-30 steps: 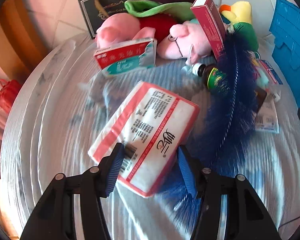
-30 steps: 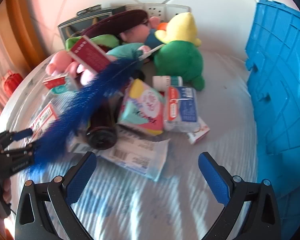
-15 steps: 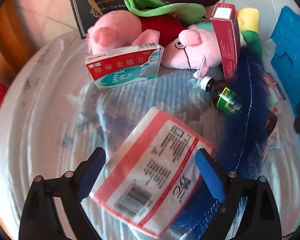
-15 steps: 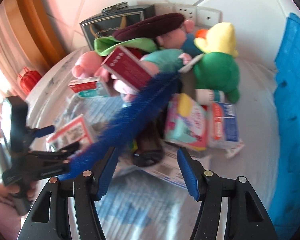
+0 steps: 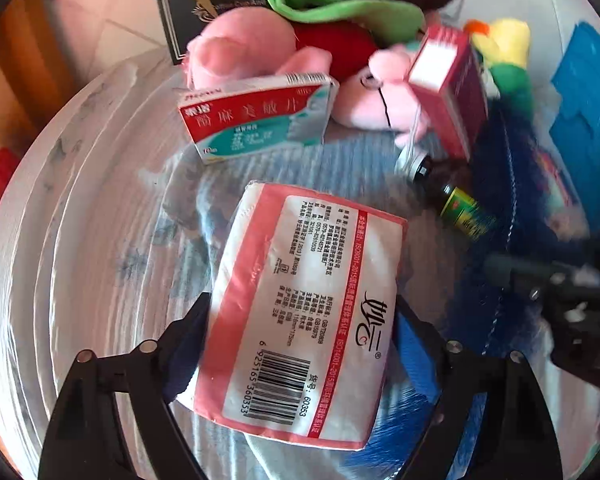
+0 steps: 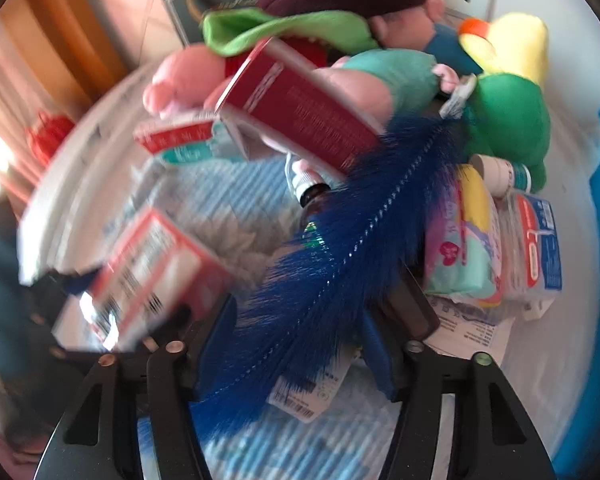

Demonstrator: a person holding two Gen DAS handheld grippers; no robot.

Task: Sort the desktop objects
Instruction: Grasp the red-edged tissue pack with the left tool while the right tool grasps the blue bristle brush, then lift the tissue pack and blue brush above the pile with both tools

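Observation:
A white and red tissue pack (image 5: 308, 312) lies between the fingers of my left gripper (image 5: 300, 344); the blue pads sit at its two sides, and I cannot tell if they press it. The pack shows blurred in the right wrist view (image 6: 148, 276). A long blue feather (image 6: 332, 264) lies across the pile; its lower end sits between the fingers of my right gripper (image 6: 300, 344), which stand partly closed around it. The feather also shows in the left wrist view (image 5: 500, 216).
A red-teal medicine box (image 5: 260, 116), a dark red box (image 6: 296, 108), a brown bottle (image 5: 448, 196), pink plush pigs (image 5: 236, 56), a green-yellow plush (image 6: 508, 108), wipe packs (image 6: 464, 248) and paper leaflets (image 6: 472, 332) crowd the white table (image 5: 60, 240). A blue crate (image 5: 588, 120) stands at the right.
My left gripper has moved forward over the tissue pack, fingers now at its sides. My right gripper has narrowed and moved left onto the blue feather's lower end.

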